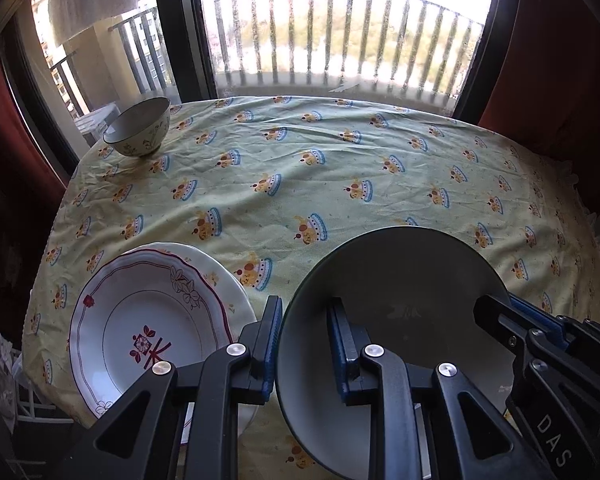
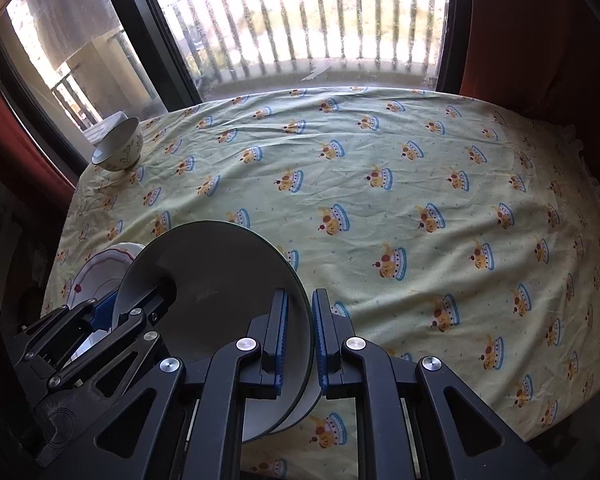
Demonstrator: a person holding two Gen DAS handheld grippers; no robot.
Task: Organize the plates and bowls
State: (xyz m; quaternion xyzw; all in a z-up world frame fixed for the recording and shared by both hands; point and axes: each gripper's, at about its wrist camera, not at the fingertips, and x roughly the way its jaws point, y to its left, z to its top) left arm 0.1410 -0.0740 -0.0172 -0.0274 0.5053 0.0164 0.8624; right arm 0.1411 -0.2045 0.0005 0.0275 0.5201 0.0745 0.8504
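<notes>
Both our grippers clamp one grey plate

Our left gripper (image 1: 302,344) and right gripper (image 2: 300,336) pinch opposite rims of the grey plate (image 1: 404,280), raised beside the floral plate (image 1: 148,320) on the desk (image 1: 300,168).

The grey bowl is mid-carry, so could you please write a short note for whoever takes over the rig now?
Left claw: shut on the grey bowl's left rim.
Right claw: shut on its right rim; bowl held tilted above the table.
Plates: two stacked at the near left edge.
Small bowl: alone at the far left corner.
Done: plates stacked.
Left: set the grey bowl down; likely group the bowls.
</notes>
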